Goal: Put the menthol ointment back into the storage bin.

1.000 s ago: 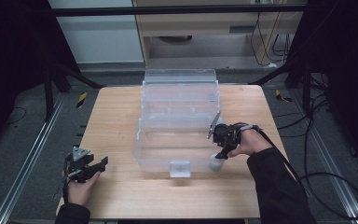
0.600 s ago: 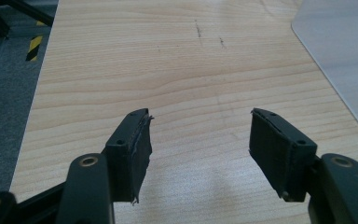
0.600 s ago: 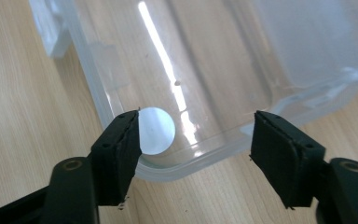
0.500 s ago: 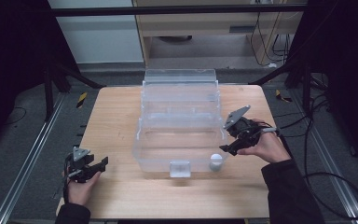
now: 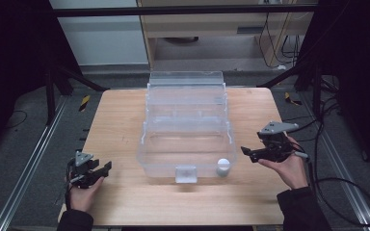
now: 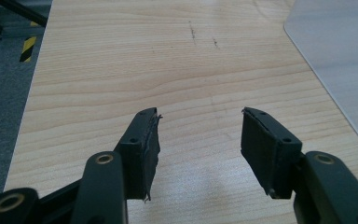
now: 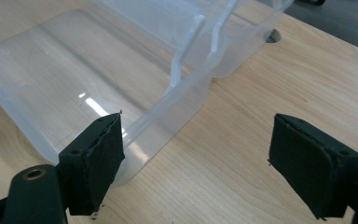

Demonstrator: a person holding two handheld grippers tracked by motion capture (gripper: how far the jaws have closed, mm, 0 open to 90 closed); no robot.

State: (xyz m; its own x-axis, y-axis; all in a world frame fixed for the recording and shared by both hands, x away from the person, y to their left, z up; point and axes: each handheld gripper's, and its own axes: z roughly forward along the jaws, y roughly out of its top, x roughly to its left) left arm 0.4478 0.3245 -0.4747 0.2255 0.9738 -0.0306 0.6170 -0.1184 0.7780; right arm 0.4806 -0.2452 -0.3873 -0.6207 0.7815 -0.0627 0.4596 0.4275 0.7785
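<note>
Pale wooden tabletop (image 5: 125, 120) carried our clear plastic storage bin (image 5: 188, 125), a small white round cap (image 5: 223, 166) lying inside at its five o'clock corner. Our right gripper (image 5: 248, 153), jaws just opened wide and empty, sat at the bin's three o'clock; our left gripper (image 5: 107, 167) rested open, empty, at eight o'clock. We judged the drop done, with fetching another piece next.

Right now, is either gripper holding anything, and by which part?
Nothing is held. The right gripper, jaws just opened, is empty beside the clear box; the left gripper is open over bare table.

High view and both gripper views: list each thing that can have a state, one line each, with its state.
Clear plastic box: lid open, upright on the table.
White ball: lying inside the box, front right corner.
Left tool: open, nothing between the jaws.
Right tool: open, just opened, holding nothing, beside the box.
</note>
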